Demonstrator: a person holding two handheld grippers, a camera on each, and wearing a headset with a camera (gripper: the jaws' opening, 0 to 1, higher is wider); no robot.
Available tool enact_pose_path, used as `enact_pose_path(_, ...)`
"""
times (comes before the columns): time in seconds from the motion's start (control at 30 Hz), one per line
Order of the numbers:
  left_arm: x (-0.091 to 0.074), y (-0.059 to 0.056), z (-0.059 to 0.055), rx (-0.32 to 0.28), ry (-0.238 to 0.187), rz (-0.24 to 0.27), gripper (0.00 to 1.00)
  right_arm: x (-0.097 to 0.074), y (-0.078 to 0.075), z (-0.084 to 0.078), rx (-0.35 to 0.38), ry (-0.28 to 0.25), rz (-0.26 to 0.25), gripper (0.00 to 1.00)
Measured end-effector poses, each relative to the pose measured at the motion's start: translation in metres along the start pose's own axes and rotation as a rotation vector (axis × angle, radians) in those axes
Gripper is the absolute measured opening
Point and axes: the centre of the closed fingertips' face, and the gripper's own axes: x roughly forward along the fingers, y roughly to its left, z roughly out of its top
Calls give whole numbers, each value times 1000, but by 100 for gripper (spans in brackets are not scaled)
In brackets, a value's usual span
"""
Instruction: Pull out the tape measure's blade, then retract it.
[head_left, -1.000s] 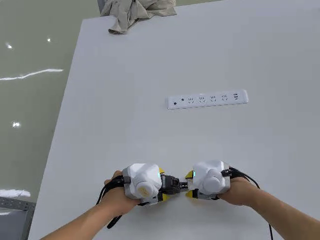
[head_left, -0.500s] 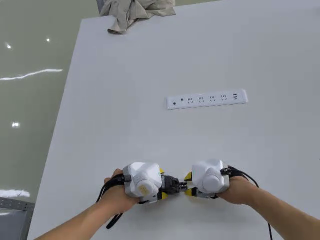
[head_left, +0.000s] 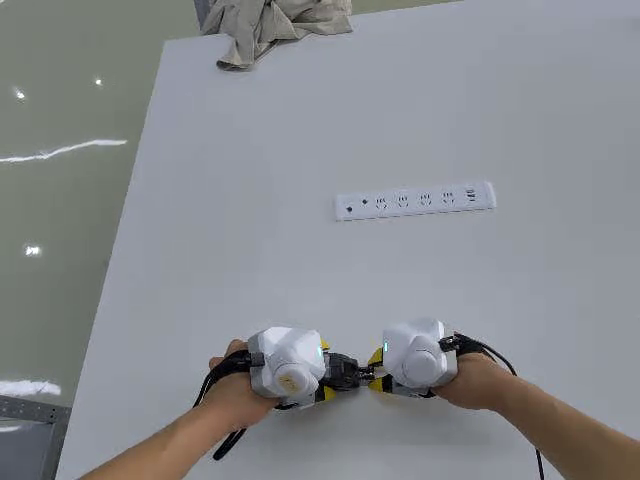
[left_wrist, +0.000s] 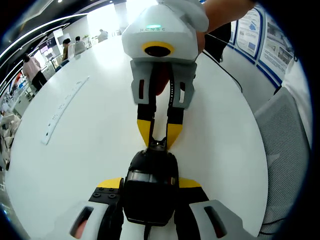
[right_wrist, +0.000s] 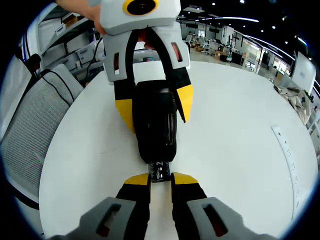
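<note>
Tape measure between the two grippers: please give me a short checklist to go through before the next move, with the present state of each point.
1. Left gripper shut on the case of the tape measure: ok.
2. Right gripper shut on the end of the blade: ok.
3. Blade pulled out: not ok, just a short piece shows between the case and the right gripper.
4. Table bare on the right gripper's side for the pull: ok; the power strip lies farther back.
5. Blade lock released: cannot tell.
</note>
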Motion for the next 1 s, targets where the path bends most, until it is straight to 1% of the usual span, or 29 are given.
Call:
enact_pose_path(0.27,0,1,-1,12,0,2,35,0,0,0,-11,1,3,15)
enact_pose_path(0.7,0,0,-1,34,20,-2,34,0,-1,-1,-22,-1,8,14)
enact_pose_path(0.87,1,1,-2,32,21,-4,34,-2,-2,-4,-27,3,8,14)
enact_pose_path(1.0,0,1,-1,26,21,-3,34,-9,-3,-8,-25,3,4,14)
